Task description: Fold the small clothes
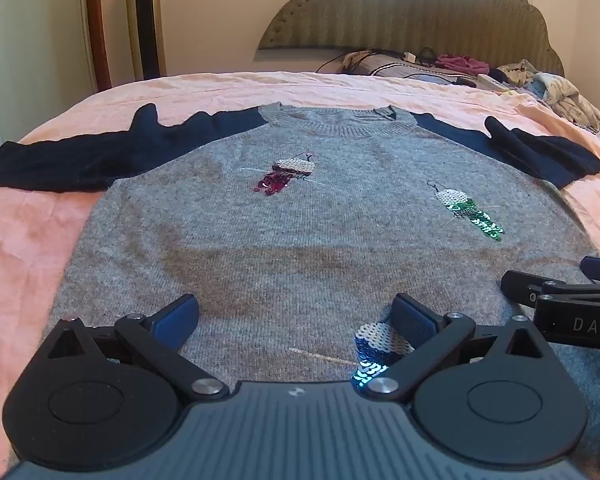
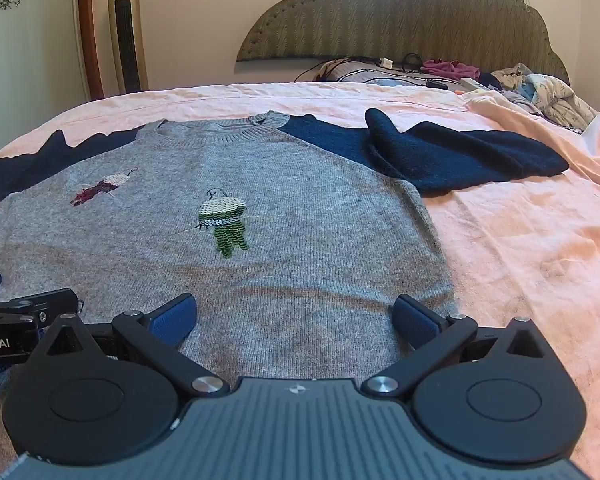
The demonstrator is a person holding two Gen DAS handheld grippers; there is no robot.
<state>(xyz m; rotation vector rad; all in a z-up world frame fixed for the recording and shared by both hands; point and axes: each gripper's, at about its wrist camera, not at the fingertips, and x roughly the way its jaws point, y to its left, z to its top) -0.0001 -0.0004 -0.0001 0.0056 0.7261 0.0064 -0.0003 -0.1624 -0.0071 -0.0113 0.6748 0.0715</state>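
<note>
A small grey knit sweater (image 1: 300,224) with navy sleeves lies flat, front up, on the pink bed sheet (image 1: 28,240). It has sequin patches: red (image 1: 278,180), green (image 1: 474,216) and blue (image 1: 374,354). My left gripper (image 1: 296,316) is open and empty, low over the sweater's hem, left of centre. My right gripper (image 2: 296,316) is open and empty over the hem near the sweater's right edge (image 2: 432,240). The sweater (image 2: 260,240) fills the right wrist view too, with the navy right sleeve (image 2: 460,156) bunched outward. Each gripper shows at the edge of the other's view.
A padded headboard (image 1: 412,12) stands at the far end. Loose clothes and cables (image 1: 480,68) are piled at the far right of the bed. A tower heater (image 1: 144,20) stands by the wall at the left. Bare pink sheet (image 2: 532,260) lies right of the sweater.
</note>
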